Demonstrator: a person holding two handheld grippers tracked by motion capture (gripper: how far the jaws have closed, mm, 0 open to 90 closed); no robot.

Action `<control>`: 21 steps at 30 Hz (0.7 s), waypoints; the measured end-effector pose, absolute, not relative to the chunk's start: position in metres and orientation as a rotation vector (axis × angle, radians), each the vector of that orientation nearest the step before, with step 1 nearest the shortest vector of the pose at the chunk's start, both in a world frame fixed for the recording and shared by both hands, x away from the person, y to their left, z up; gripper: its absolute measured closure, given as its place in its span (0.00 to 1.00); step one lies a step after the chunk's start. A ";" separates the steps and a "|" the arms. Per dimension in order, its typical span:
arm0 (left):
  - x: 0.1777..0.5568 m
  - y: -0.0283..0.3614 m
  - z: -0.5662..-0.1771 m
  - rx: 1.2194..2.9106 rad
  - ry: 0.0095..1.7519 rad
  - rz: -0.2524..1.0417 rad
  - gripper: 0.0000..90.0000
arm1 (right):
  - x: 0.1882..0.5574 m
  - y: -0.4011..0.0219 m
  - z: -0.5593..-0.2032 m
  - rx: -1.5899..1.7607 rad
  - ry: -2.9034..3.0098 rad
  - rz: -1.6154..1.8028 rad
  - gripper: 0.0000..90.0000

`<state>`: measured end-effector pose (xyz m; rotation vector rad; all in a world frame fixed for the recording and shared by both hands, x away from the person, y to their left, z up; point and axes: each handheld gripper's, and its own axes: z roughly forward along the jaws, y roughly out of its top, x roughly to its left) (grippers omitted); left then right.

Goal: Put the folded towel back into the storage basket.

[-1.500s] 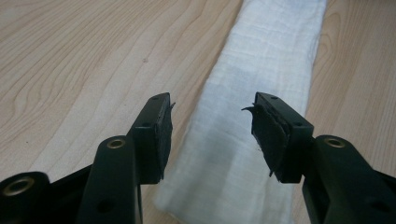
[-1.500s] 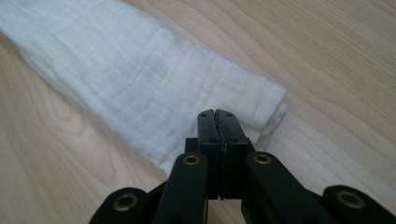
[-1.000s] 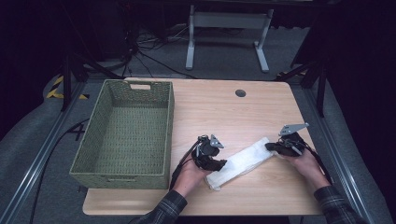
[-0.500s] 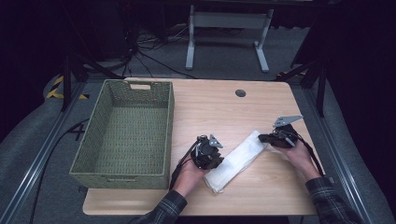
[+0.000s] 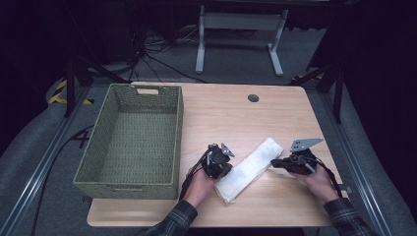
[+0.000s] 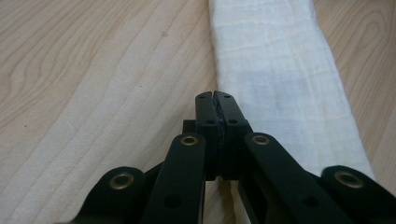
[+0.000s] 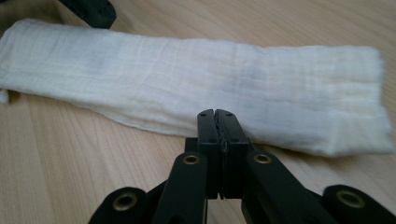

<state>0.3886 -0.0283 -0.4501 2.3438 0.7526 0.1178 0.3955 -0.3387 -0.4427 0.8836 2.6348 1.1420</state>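
A folded white cloth lies slantwise on the wooden table. My left gripper rests at the cloth's near left end. In the left gripper view its tips sit on the cloth's left edge. Those jaws have just been closing and now meet, with nothing seen between them. My right gripper is by the cloth's far right end. Its jaws have just closed a little more and point at the cloth's long edge, gripping nothing.
A green woven basket stands on the left half of the table. A round cable hole sits near the far edge. A white stand and cables lie on the floor beyond. Bare wood lies between basket and cloth.
My right gripper went up to the cloth's far end and has come back toward the table's front edge. The cloth's far end shifted slightly left. The left hand stayed in place.
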 end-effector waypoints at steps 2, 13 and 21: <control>0.388 -0.031 -0.451 2.353 0.734 0.106 0.99 | 0.395 -0.330 -0.447 0.851 2.661 1.112 1.00; 0.377 -0.040 -0.454 2.373 0.662 0.013 0.99 | 0.406 -0.315 -0.453 0.814 2.681 1.062 1.00; 0.365 -0.055 -0.454 2.379 0.564 -0.039 0.99 | 0.419 -0.304 -0.453 0.807 2.667 1.049 1.00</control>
